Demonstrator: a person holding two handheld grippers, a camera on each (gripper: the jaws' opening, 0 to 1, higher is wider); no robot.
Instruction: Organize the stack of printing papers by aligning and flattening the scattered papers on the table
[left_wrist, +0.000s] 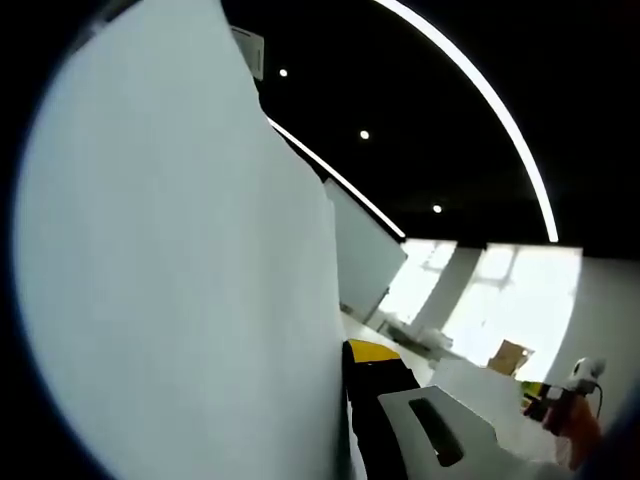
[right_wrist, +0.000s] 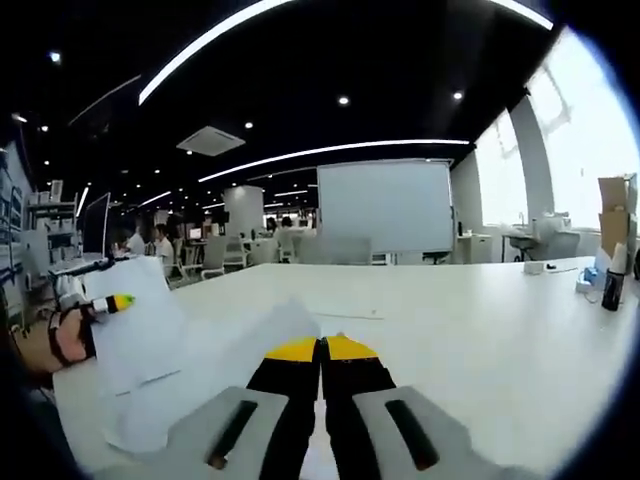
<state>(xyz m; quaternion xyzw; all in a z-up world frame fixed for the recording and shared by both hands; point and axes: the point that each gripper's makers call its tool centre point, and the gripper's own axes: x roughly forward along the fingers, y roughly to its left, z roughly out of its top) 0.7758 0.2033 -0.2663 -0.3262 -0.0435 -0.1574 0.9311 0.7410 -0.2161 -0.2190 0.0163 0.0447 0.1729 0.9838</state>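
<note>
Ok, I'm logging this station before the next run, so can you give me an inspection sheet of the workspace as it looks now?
Surface: white table, mostly bare on the far side.
Job's things: white papers lie loosely overlapped at the near left; one big sheet stands close in front of the left gripper view.
Clutter: small dark bottle and cardboard box at the right edge.
Grippers: right gripper has its fingers together on the papers; left gripper is at the papers' left edge, state unclear.
Cables: nothing seen.
Surroundings: whiteboard, office chairs, people seated far left, bright windows, ceiling light strips.

A whiteboard (right_wrist: 383, 205) stands beyond the table (right_wrist: 480, 320), possibly with seated people (right_wrist: 160, 245) left.
</note>
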